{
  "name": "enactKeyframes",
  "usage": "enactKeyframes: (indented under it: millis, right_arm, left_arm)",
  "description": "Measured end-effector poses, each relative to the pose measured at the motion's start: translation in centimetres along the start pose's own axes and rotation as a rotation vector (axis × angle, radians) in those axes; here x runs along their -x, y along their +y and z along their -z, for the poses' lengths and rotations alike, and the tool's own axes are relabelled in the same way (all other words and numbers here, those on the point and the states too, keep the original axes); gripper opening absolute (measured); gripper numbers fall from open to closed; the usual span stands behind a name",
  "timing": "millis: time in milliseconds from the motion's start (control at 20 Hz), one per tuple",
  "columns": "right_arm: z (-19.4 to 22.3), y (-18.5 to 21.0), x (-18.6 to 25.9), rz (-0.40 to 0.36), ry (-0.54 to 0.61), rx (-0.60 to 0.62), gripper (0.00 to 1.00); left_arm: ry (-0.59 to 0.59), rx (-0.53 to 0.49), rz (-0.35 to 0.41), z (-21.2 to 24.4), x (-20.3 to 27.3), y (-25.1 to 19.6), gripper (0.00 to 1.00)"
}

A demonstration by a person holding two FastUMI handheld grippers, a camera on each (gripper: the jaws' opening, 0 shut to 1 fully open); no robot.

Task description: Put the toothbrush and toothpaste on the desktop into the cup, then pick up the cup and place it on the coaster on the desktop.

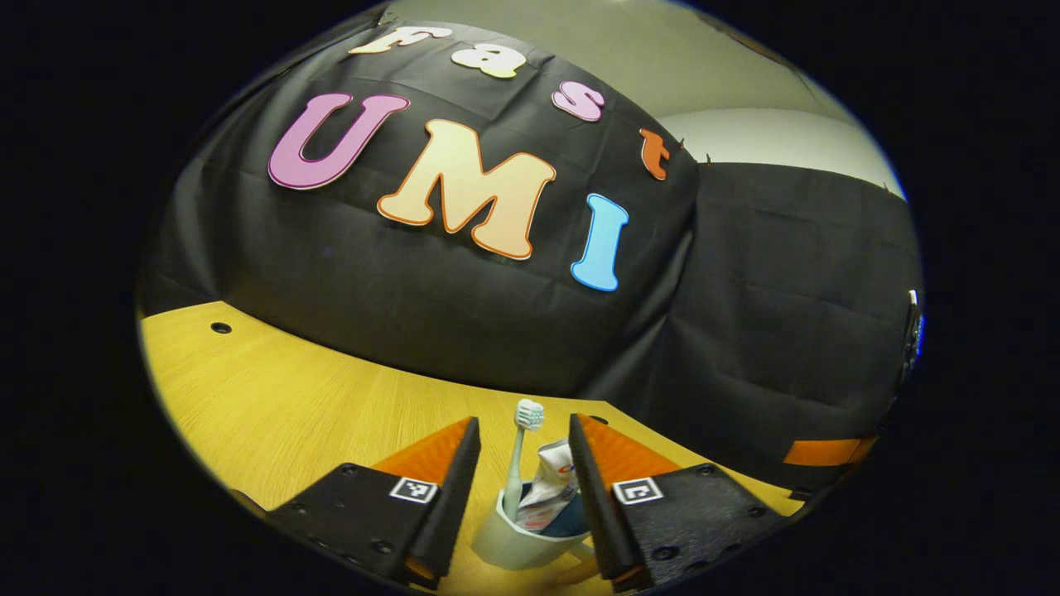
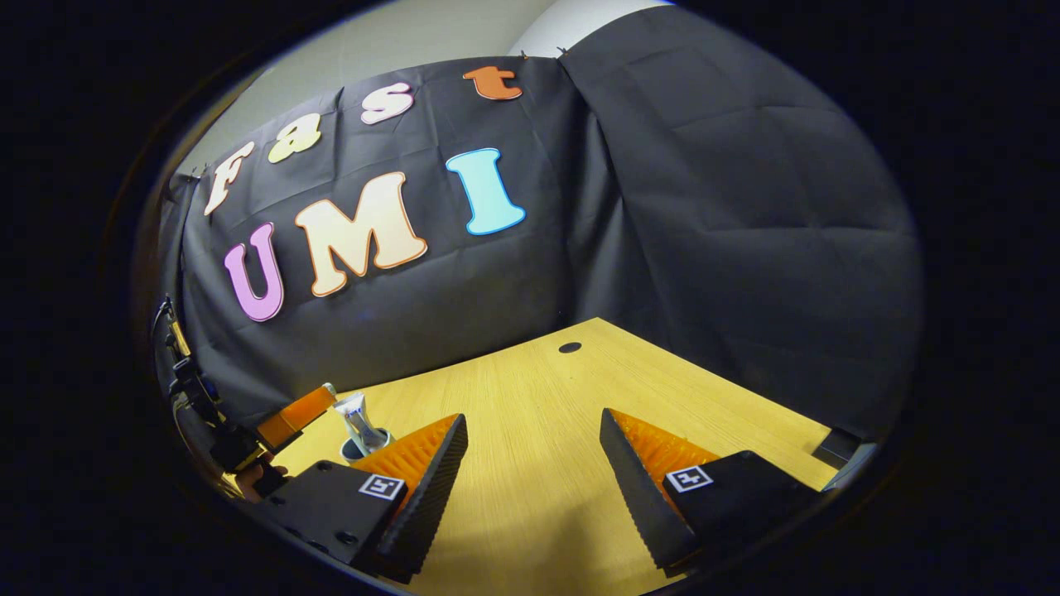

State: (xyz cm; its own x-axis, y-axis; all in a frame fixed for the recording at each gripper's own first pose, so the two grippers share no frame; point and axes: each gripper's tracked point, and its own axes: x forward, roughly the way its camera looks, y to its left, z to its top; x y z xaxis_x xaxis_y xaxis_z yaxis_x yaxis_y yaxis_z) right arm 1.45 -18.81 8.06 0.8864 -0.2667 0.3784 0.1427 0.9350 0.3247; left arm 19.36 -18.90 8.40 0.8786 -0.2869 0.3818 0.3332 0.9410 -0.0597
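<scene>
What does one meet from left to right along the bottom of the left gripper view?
Left finger → toothbrush → toothpaste → right finger. The brush and the paste stand in the cup.

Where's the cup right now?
In the left gripper view the cup stands on the desk between the left gripper fingers, holding the toothbrush and toothpaste.

Wooden desktop, black cloth wall
</scene>
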Motion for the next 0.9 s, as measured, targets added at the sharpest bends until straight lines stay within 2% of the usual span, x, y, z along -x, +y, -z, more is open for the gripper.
enactKeyframes:
  millis: [50, 150, 200, 250, 400, 450, 500, 550, 600, 750, 900]
  right_arm:
    - [0.0, 0.0, -0.1, -0.001, 0.001, 0.001, 0.98]
    - [-0.1, 0.4, -0.1, -0.007, 0.005, 0.001, 0.98]
    - [-0.2, 0.6, -0.1, -0.012, 0.009, 0.004, 0.98]
    - [-0.3, 0.9, -0.2, -0.018, 0.014, 0.006, 0.98]
    - [0.0, 3.0, -0.8, -0.062, 0.075, 0.028, 0.94]
    - [-0.4, 4.9, -1.0, -0.107, 0.102, 0.046, 0.94]
    - [0.2, 6.4, -1.0, -0.152, 0.129, 0.064, 0.98]
    - [0.4, 8.6, -1.5, -0.207, 0.176, 0.091, 0.98]
    - [0.7, 10.2, -2.0, -0.247, 0.220, 0.107, 0.98]
    - [2.0, 13.8, -2.7, -0.333, 0.337, 0.128, 0.98]
    - [6.1, 16.5, -3.2, -0.386, 0.559, 0.268, 0.98]
  left_arm:
    - [-0.005, -0.006, -0.006, -0.2, 0.2, 0.1, 0.71]
    - [-0.013, -0.009, -0.015, -0.5, 0.7, 0.4, 0.79]
    - [-0.016, -0.015, -0.025, -0.9, 1.0, 0.8, 0.89]
    - [-0.016, -0.021, -0.029, -1.1, 1.3, 1.1, 0.91]
    - [0.013, -0.053, -0.077, -1.8, 2.7, 3.2, 0.93]
    - [0.021, -0.059, -0.107, -2.7, 3.6, 4.8, 0.93]
    - [0.026, -0.066, -0.126, -3.2, 4.2, 5.7, 0.93]
    - [0.033, -0.084, -0.162, -4.0, 4.9, 7.5, 0.95]
    - [0.039, -0.103, -0.196, -4.7, 5.8, 9.1, 0.93]
    - [0.064, -0.135, -0.277, -6.1, 8.1, 13.0, 0.93]
    - [0.087, -0.176, -0.359, -7.5, 11.1, 17.4, 0.93]
